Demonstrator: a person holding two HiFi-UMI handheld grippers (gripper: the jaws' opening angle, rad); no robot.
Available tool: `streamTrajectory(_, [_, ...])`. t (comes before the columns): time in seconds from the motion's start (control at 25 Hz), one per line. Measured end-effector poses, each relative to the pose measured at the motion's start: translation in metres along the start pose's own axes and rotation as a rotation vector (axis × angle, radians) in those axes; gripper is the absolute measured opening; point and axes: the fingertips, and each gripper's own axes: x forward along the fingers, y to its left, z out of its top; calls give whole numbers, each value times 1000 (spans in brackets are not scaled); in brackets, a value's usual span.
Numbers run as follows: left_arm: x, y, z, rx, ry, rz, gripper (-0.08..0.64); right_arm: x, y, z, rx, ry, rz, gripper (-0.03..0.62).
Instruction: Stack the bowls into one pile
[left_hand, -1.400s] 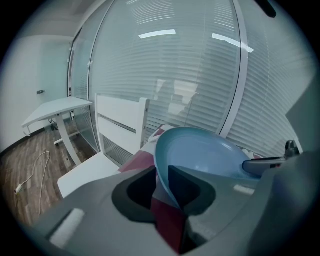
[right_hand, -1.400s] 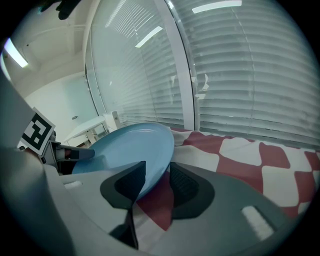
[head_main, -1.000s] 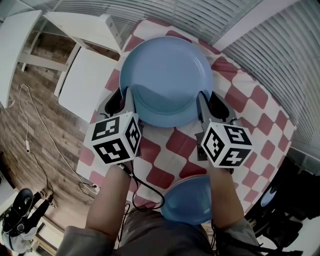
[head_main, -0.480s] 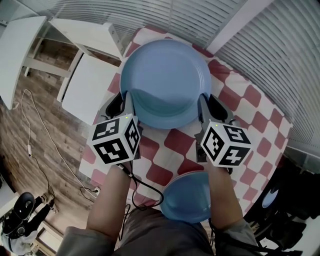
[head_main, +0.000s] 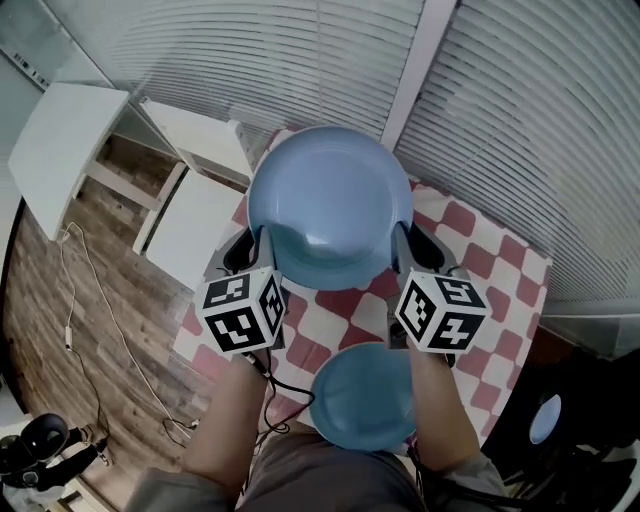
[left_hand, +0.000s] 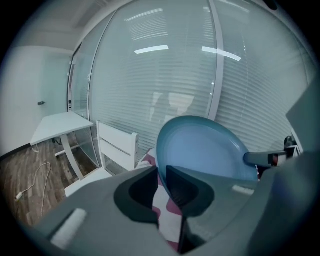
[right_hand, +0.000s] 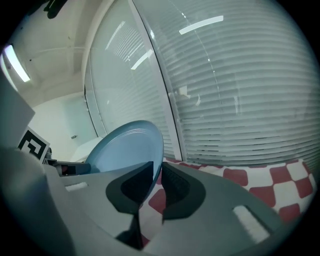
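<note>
A large blue bowl (head_main: 330, 205) hangs tilted above the red-and-white checked table (head_main: 485, 255), held by its rim from both sides. My left gripper (head_main: 258, 236) is shut on the bowl's left rim, which runs between its jaws in the left gripper view (left_hand: 161, 172). My right gripper (head_main: 405, 232) grips the right rim; its jaws have just been closing with that rim between them (right_hand: 157, 172). The bowl's inside faces the left gripper view (left_hand: 200, 145). A smaller blue bowl (head_main: 362, 397) rests on the table's near edge, between my forearms.
A white chair (head_main: 195, 225) stands against the table's left side, with a white desk (head_main: 60, 150) further left. Glass walls with blinds (head_main: 520, 120) close off the far side. Cables (head_main: 90, 330) lie on the wooden floor at the left.
Both grippers have risen together with the large bowl, which now hangs clear of the table. The small bowl has stayed in its place.
</note>
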Motion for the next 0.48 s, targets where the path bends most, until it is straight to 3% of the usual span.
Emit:
streamTrajectory(0.16, [-39, -26, 14, 25, -50, 4, 54, -44, -5, 18, -5, -58, 11, 74])
streamTrajectory(0.48, [-111, -61, -1, 57, -101, 10, 55, -121, -8, 5, -18, -100, 39, 74])
